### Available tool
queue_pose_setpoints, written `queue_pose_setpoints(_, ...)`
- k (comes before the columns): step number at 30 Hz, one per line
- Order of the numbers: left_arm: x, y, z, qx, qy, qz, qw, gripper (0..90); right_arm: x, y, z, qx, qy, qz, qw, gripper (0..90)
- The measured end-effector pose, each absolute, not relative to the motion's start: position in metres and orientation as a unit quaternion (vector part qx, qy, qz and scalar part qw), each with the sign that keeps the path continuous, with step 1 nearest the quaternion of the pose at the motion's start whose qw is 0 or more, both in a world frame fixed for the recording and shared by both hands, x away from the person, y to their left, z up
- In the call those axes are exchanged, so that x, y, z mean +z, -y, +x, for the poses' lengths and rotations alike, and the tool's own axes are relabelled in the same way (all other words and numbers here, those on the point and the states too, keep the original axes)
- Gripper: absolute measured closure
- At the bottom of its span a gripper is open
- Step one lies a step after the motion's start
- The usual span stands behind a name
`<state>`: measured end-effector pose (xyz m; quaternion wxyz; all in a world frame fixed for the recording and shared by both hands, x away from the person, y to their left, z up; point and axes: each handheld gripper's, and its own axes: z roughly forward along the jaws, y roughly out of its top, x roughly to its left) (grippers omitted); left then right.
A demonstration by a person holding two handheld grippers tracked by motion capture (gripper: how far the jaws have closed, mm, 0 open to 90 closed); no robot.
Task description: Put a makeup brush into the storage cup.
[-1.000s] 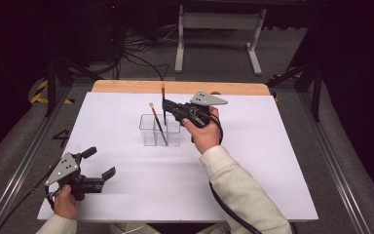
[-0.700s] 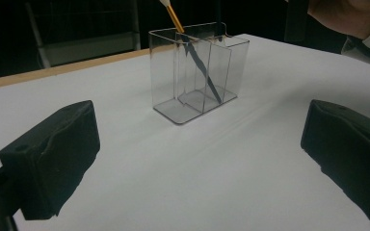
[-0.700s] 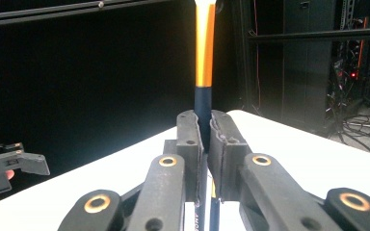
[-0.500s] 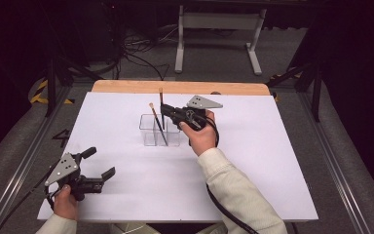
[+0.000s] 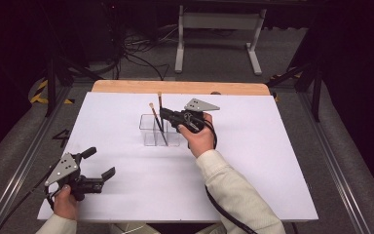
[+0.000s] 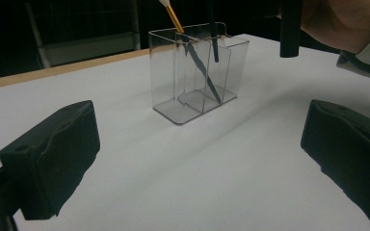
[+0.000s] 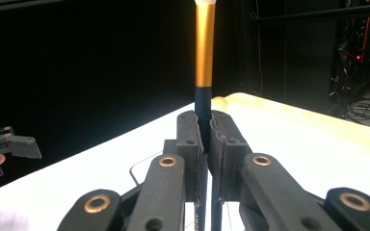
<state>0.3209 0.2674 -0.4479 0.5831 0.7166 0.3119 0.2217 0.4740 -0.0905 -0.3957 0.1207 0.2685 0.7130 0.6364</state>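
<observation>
A person sits at a white table [image 5: 272,161] holding a two-jaw gripper in each hand. Seen from above, a clear plastic organizer [image 5: 159,130] with several compartments stands upright on the table, nearer the far edge than the near one and a little left of the table's middle. One brush [image 5: 155,118] with a black handle, gold ferrule and pale tip leans inside it, tilted toward the far left.

The right gripper [image 5: 162,113] is just above the organizer's right part, its jaws closed tight on the dark handle of a second brush [image 5: 159,101]. This brush is held upright, its gold ferrule and pale tip rising above the jaws [image 7: 205,48]. From the left gripper's own view its lower end [image 6: 214,45] reaches down inside the organizer [image 6: 197,72]; whether it touches the floor of the compartment cannot be told. The hand and pale sleeve behind this gripper stretch back toward the near edge.

The left gripper [image 5: 97,163] rests near the near left corner of the table, well apart from the organizer, its two black jaws spread wide with nothing between them
</observation>
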Motion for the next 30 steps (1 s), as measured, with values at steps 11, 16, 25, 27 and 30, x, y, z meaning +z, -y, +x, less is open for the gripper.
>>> queue_pose_setpoints(11,-0.448,-0.267,0.322,0.219,-0.313,0.715,0.585,0.8,-0.403,0.089,0.474,0.627,-0.720,0.273,0.115,82.9)
queue_pose_setpoints(16,-0.448,-0.267,0.322,0.221,-0.310,0.717,0.584,0.8,-0.403,0.088,0.473,0.627,-0.720,0.274,0.110,78.4)
queue_pose_setpoints(25,-0.448,-0.267,0.322,0.219,-0.313,0.716,0.585,0.8,-0.392,0.093,0.464,0.650,-0.700,0.272,0.116,35.0)
queue_pose_setpoints(27,-0.448,-0.267,0.322,0.220,-0.312,0.717,0.584,0.8,-0.388,0.099,0.461,0.646,-0.704,0.267,0.125,32.3)
queue_pose_setpoints(30,-0.448,-0.267,0.321,0.221,-0.312,0.716,0.584,0.8,-0.383,0.109,0.457,0.644,-0.706,0.264,0.131,30.4)
